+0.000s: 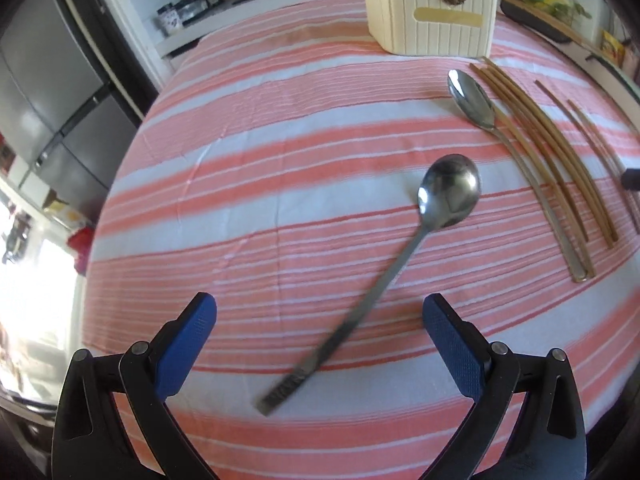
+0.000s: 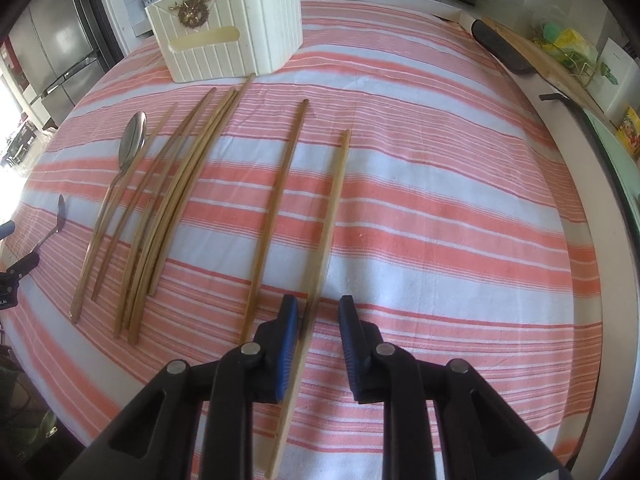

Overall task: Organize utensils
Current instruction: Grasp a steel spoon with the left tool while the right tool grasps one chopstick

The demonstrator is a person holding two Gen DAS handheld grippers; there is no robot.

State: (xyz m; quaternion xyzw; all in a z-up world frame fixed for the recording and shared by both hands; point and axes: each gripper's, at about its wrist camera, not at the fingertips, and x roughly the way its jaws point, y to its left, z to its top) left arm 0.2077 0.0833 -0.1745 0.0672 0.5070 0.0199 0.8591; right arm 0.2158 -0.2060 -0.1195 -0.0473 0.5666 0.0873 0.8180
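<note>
In the left wrist view a steel spoon [image 1: 404, 256] lies diagonally on the striped cloth, its handle end between my open left gripper's [image 1: 320, 320] fingers, touching neither. A second spoon [image 1: 472, 100] and several wooden chopsticks [image 1: 552, 152] lie to the right. In the right wrist view my right gripper [image 2: 319, 312] is partly open around a pale chopstick [image 2: 332, 216]; the stick rests against the left finger [image 2: 286, 344], with a gap to the right one. A darker chopstick [image 2: 276, 208] lies just left. The cream basket [image 2: 228, 32] stands at the back.
The striped cloth [image 2: 440, 200] covers the table. A bundle of chopsticks [image 2: 172, 208] and both spoons [image 2: 132, 140] lie at left. A dark tray edge [image 2: 500, 52] and clutter line the right side. A fridge stands far left [image 1: 52, 80].
</note>
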